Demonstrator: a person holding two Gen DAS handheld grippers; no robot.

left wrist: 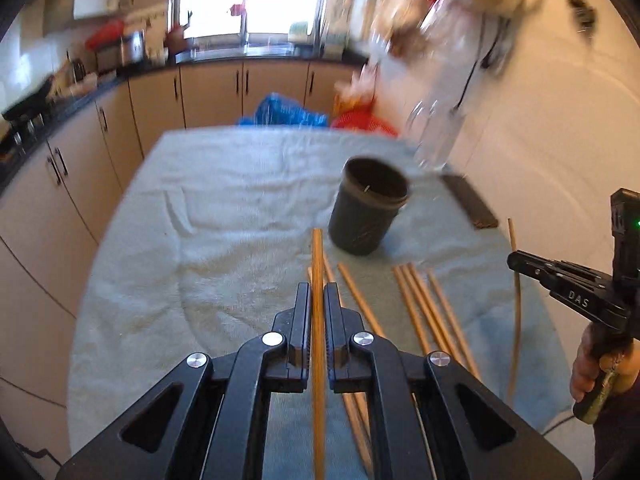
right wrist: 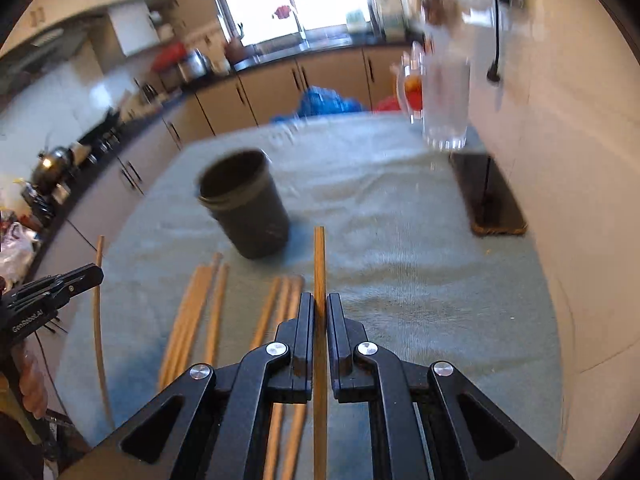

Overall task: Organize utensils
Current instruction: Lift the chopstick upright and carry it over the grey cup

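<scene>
My left gripper [left wrist: 318, 289] is shut on a wooden chopstick [left wrist: 317, 256] that sticks out ahead between the pads, lifted above the towel. My right gripper [right wrist: 319, 299] is shut on another chopstick [right wrist: 319, 260] in the same way. A dark round cup [left wrist: 368, 208] [right wrist: 244, 204] stands upright on the pale towel [left wrist: 224, 208] just beyond both tips. Several more chopsticks [left wrist: 424, 312] [right wrist: 192, 320] lie loose on the towel in front of the cup. In each view the other gripper [left wrist: 514, 259] [right wrist: 96, 272] shows at the side with its own stick.
A clear glass jug [right wrist: 444, 120] and a dark mat [right wrist: 494, 200] stand at the towel's far right, close to the white wall [right wrist: 560, 160]. Kitchen cabinets [left wrist: 80, 168] run along the left and back. A blue bag [left wrist: 286, 110] lies beyond the far edge.
</scene>
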